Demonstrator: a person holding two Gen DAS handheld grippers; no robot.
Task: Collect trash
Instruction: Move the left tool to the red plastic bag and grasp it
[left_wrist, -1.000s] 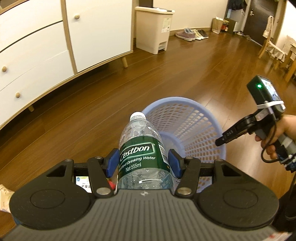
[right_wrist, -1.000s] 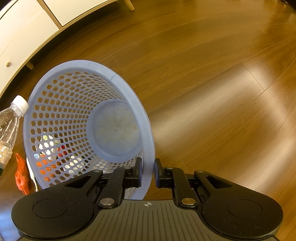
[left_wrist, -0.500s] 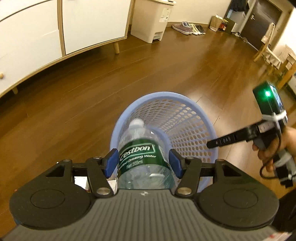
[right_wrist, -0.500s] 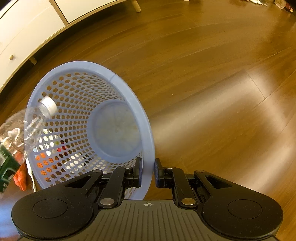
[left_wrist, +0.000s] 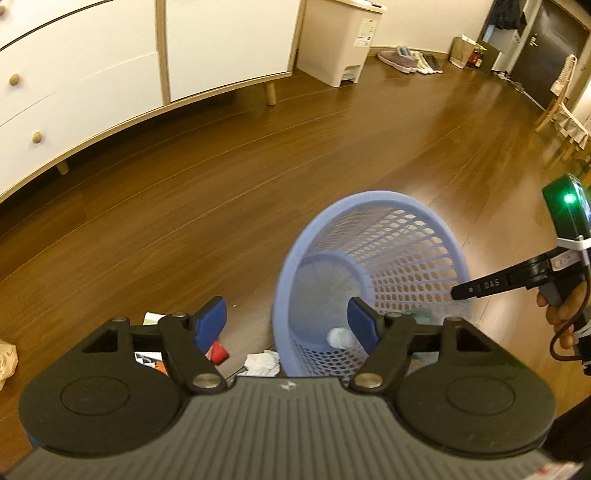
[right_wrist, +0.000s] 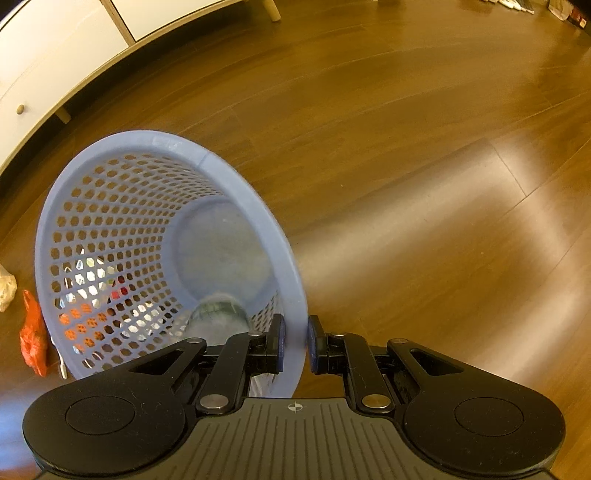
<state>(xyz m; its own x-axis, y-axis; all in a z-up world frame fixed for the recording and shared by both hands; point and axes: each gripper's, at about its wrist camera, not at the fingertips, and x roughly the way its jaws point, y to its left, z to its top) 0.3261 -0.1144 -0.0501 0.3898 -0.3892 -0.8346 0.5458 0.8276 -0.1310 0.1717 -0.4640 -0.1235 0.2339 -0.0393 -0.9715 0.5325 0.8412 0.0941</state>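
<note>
A light-blue mesh basket (left_wrist: 369, 197) is tilted towards me over the wooden floor. In the right wrist view my right gripper (right_wrist: 295, 343) is shut on the basket's near rim (right_wrist: 295, 295). A clear water bottle (right_wrist: 219, 319) lies inside the basket; the left wrist view shows its white cap (left_wrist: 338, 338) low in the basket. My left gripper (left_wrist: 287, 322) is open and holds nothing, just above the basket's near edge. A person's hand (left_wrist: 561, 306) holds the right gripper at the far right.
Loose trash lies on the floor beside the basket: a white tissue (left_wrist: 262, 363), a red scrap (left_wrist: 218, 351), an orange wrapper (right_wrist: 33, 339) and a crumpled bag (left_wrist: 5, 360). A white cabinet (left_wrist: 92, 92) and a pedal bin (left_wrist: 338, 40) stand behind.
My left gripper opened and let go of the bottle, which dropped into the basket. The right gripper kept its hold on the rim.
</note>
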